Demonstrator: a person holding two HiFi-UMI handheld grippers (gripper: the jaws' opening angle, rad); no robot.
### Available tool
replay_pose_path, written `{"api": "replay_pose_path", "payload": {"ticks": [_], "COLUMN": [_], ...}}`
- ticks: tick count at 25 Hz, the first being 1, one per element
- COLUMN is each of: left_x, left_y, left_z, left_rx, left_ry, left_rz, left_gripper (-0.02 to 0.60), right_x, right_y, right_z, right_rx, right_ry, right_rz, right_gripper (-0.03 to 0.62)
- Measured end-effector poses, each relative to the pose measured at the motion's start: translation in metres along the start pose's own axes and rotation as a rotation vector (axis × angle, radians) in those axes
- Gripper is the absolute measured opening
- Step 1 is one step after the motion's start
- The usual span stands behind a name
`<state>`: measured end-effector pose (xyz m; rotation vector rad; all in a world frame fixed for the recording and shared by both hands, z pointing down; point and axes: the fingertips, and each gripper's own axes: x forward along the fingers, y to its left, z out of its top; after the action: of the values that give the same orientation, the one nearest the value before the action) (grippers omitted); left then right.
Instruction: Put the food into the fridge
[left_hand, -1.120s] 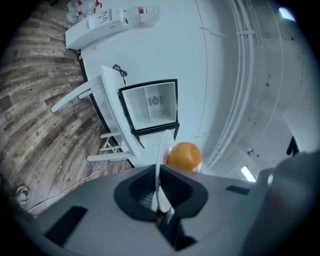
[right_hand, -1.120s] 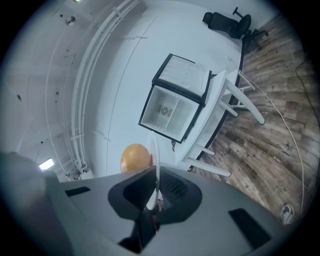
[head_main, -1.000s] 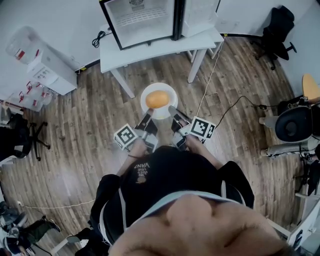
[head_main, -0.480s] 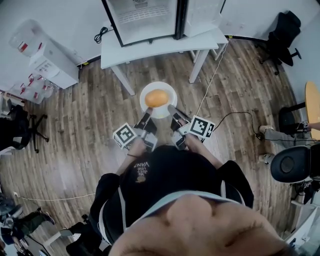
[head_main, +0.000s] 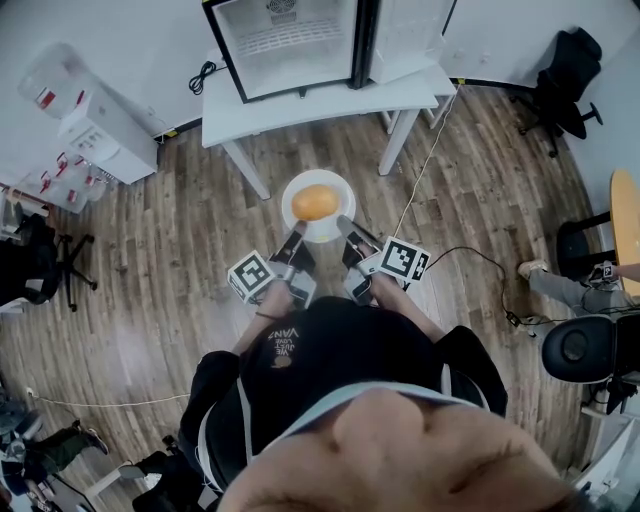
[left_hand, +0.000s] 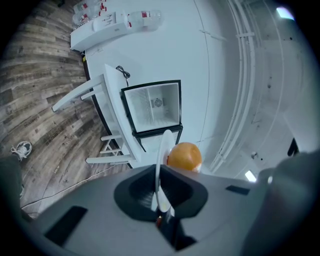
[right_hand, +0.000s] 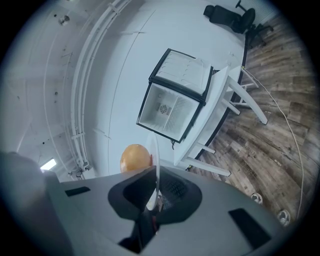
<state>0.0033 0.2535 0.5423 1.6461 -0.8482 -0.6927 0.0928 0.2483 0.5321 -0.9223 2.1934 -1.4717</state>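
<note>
Plate carried toward the fridge. The left gripper (head_main: 297, 232) and the right gripper (head_main: 345, 222) each pinch the near rim of a white plate (head_main: 342, 186), their fingers (left_hand: 134, 192) clenched on its thin edge; both gripper views show the rim wedged edge-on between the pads. An orange (head_main: 315, 201) lies loose at the plate's middle, above the wooden floor (head_main: 180, 230) and short of the white bench (head_main: 300, 105) that bears the open fridge (head_main: 285, 40). The chief hazard is the round fruit: nothing restrains it, so any tilt of the plate, or a height mismatch between the two hands, would likely send it rolling off the far rim. Both grips sit on one side, leaving the loaded plate cantilevered; a smooth glazed rim may pivot or slip between the pads. On approach, the far rim could strike the bench edge, the fridge frame or its door (head_main: 405, 35), jolting the orange free.
</note>
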Motion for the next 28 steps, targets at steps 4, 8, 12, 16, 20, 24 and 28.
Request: {"api": "replay_pose_path", "payload": {"ticks": [4,8,12,16,20,24,28], "left_x": [0.008,0.025,0.040,0.058,0.073,0.087,0.099], "left_y": [0.005,0.005,0.011,0.012,0.013,0.014,0.017], "left_z": [0.012,0.037,0.055,0.072,0.089,0.108,0.130], "left_rx": [0.012,-0.010,-0.010,-0.019,-0.007,-0.005,0.005], "left_ry": [0.004,0.010,0.025,0.035,0.046,0.059,0.071], "left_rz": [-0.002,-0.011,-0.005,-0.006,-0.013,-0.023,-0.024], "left_gripper": [0.023,0.023,0.024,0.023,0.023,0.023,0.023], "right_x": [0.013,0.039,0.058,0.078,0.095,0.115,0.136], "right_y": [-0.004,-0.003,-0.005,-0.007,-0.008,-0.008,-0.007], "right_z": [0.005,0.019,0.031,0.046,0.059,0.069,0.079], "right_rx": [0.000,0.005,0.011,0.006,0.004,0.004,0.004], "right_ry": [-0.003,-0.005,-0.011,-0.019,-0.032,-0.045,-0.058], "right_rz": [0.003,-0.010,-0.020,-0.026,-0.027,-0.028,-0.030], "right_gripper": [0.018,0.018,0.018,0.018,0.018,0.018,0.018]}}
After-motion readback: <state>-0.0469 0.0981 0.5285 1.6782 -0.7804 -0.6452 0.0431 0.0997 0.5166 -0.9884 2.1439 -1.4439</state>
